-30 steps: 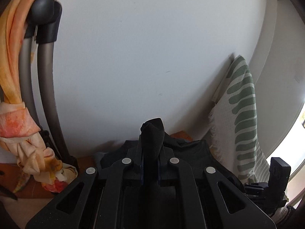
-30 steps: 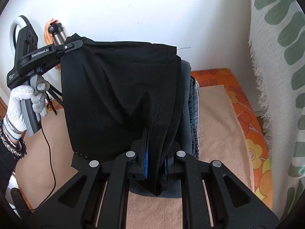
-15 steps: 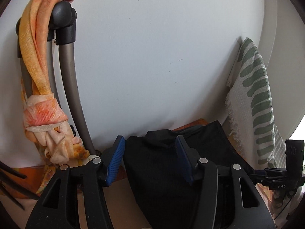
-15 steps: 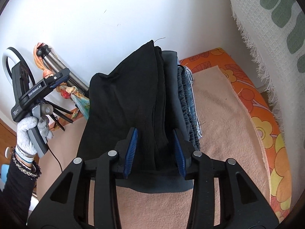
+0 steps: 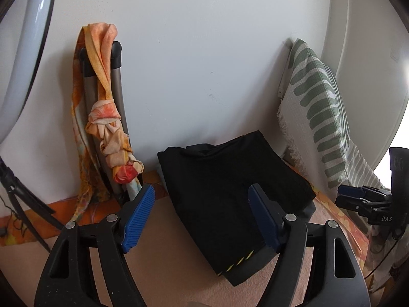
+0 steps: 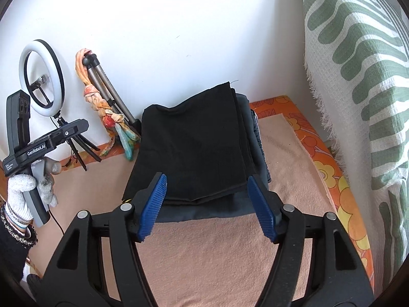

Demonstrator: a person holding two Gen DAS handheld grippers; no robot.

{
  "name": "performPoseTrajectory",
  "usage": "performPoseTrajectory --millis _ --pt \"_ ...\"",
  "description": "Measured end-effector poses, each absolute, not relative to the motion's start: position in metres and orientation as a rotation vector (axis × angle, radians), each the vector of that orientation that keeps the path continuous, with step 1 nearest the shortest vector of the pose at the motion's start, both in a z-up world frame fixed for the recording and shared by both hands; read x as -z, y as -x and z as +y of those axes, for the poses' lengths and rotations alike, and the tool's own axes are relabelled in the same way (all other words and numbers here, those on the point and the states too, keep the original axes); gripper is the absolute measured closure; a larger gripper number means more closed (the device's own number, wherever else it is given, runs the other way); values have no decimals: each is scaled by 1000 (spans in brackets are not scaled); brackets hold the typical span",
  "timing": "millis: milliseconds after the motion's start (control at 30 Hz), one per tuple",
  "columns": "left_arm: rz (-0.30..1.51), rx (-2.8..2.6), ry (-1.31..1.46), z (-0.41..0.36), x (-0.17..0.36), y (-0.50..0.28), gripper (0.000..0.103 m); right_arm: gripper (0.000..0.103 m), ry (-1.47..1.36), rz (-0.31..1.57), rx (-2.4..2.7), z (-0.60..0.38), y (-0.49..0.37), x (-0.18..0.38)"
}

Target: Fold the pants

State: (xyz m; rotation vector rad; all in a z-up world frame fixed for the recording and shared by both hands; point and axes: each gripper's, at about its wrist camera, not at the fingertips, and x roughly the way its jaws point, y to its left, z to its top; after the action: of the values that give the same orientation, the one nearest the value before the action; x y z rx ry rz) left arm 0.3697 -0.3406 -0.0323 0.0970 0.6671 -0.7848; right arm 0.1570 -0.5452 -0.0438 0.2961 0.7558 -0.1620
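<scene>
The folded black pants (image 6: 196, 143) lie on top of a stack of folded clothes (image 6: 258, 151) against the wall, on a beige blanket (image 6: 217, 250). They also show in the left wrist view (image 5: 230, 192). My right gripper (image 6: 207, 204) is open and empty, just in front of the stack's near edge. My left gripper (image 5: 202, 217) is open and empty, back from the pants; its body shows at the left of the right wrist view (image 6: 48, 143), held in a gloved hand.
A folded tripod with an orange scarf (image 5: 107, 117) leans on the white wall left of the stack. A ring light (image 6: 42, 76) stands further left. A green-and-white patterned throw (image 6: 358, 76) hangs at the right. An orange floral sheet (image 6: 327, 163) edges the blanket.
Both grippers let go of the black pants, opened wide and pulled back. The pants dropped from hanging between them to lying folded on the stack.
</scene>
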Motion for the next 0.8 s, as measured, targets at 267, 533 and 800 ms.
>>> performPoseTrajectory --millis 267,533,800 --pt "636 786 -92 -301 12 -319 23 14 -255 698 237 -498 -120 15" --pt "587 786 -119 -267 4 -265 21 1 -99 631 323 -437 -85 -4" --pt "580 786 -149 -238 14 -223 20 0 -64 612 344 -399 -69 3"
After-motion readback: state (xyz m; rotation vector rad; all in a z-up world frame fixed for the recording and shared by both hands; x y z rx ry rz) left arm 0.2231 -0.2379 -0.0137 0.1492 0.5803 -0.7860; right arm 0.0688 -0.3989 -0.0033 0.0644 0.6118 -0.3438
